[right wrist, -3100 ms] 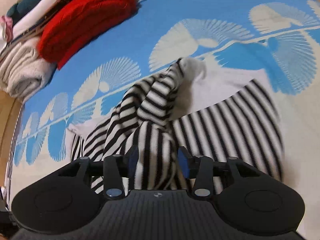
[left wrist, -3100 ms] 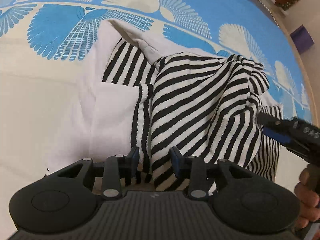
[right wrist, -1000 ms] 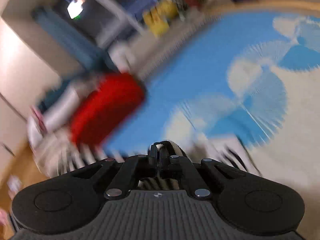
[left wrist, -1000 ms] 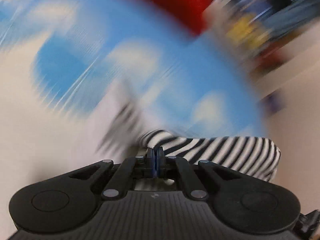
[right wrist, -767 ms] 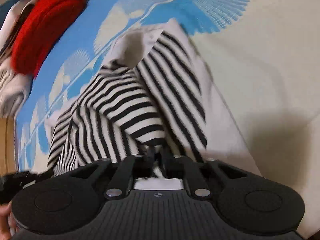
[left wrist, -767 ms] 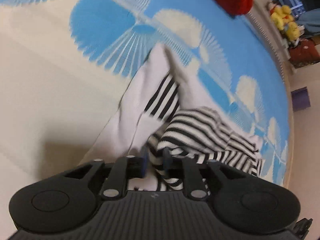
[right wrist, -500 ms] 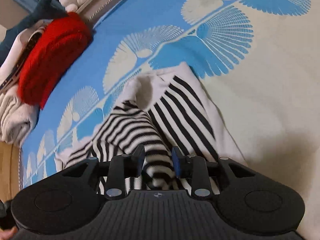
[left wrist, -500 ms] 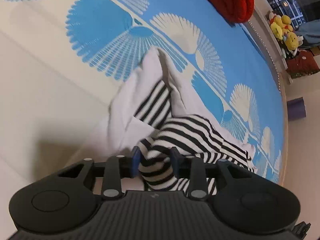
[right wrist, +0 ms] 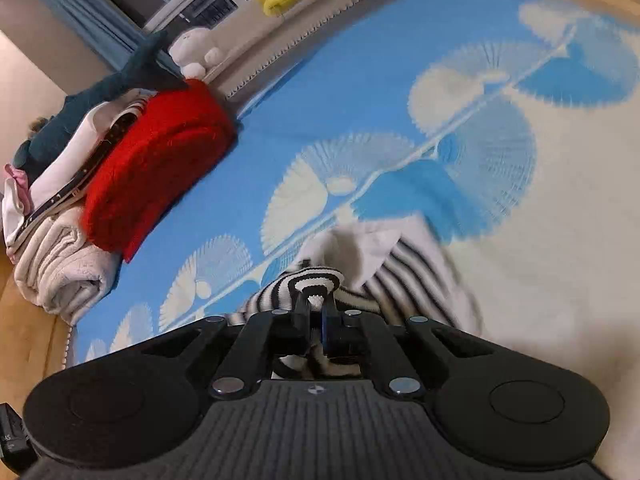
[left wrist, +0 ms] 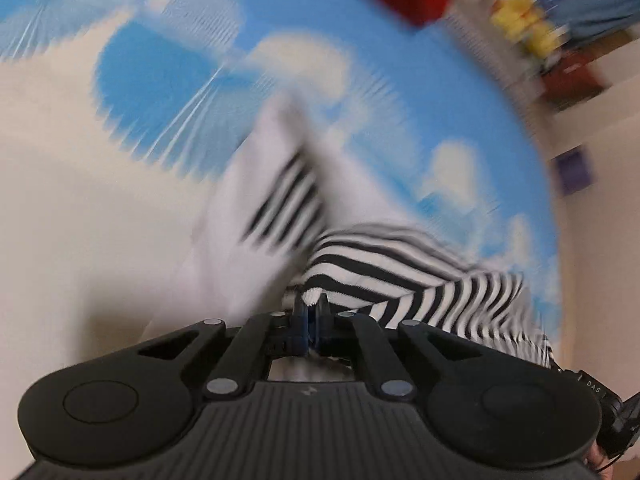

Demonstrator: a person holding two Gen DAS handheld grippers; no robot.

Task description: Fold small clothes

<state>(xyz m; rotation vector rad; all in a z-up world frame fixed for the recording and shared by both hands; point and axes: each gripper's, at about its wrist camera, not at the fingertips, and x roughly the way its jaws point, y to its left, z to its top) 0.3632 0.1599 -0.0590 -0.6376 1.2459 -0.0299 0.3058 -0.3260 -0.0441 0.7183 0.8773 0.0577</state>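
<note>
Both claws bite down: left claw (left wrist: 311, 314) and right claw (right wrist: 316, 312) each pinch a bunched edge of the black-and-white striped knit garment (left wrist: 420, 280), rumpled, white lining showing, on the blue-and-cream fan-patterned blanket (right wrist: 360, 92), well clear of the red folded sweater (right wrist: 156, 160).
</note>
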